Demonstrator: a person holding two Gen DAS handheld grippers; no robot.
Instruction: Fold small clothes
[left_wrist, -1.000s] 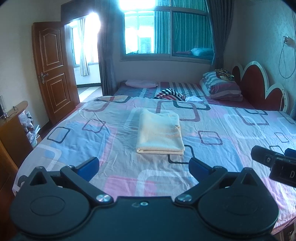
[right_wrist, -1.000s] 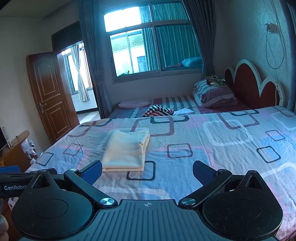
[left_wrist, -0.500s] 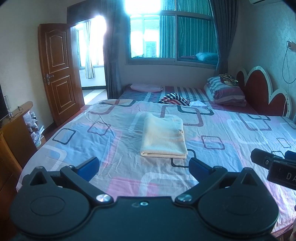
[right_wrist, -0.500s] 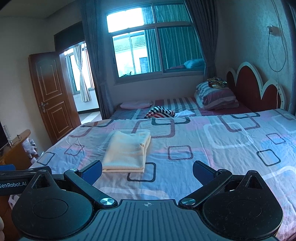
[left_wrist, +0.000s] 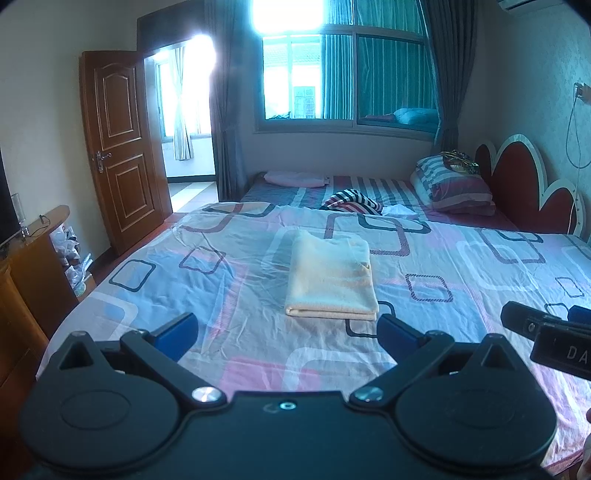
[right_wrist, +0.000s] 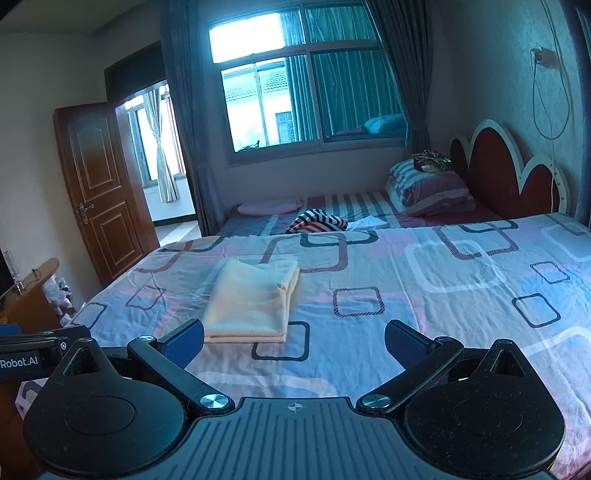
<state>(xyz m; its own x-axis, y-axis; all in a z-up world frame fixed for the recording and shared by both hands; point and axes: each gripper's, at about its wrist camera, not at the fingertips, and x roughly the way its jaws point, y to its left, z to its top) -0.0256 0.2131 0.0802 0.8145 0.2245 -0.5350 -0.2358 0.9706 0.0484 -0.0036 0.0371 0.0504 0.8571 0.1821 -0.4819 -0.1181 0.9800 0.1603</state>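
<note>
Folded garment (left_wrist: 331, 277) just beyond open left gripper (left_wrist: 286, 330)

My left gripper (left_wrist: 286, 326) and right gripper (right_wrist: 293, 334) are matte black, with blue pads (left_wrist: 177, 330), silver pivot screws (right_wrist: 216, 400) and white lettering.

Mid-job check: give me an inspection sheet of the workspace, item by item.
Surface: bed sheet with square pattern, lightly wrinkled.
Job's things: cream garment folded into a neat rectangle, lying flat on the sheet.
Clutter: striped cloth and pink pillow on the far bed.
Grippers: left gripper open, empty, off the garment; right gripper open, empty.
Cables: cord hanging from a wall socket.
Surroundings: open wooden door, window, headboard.
</note>
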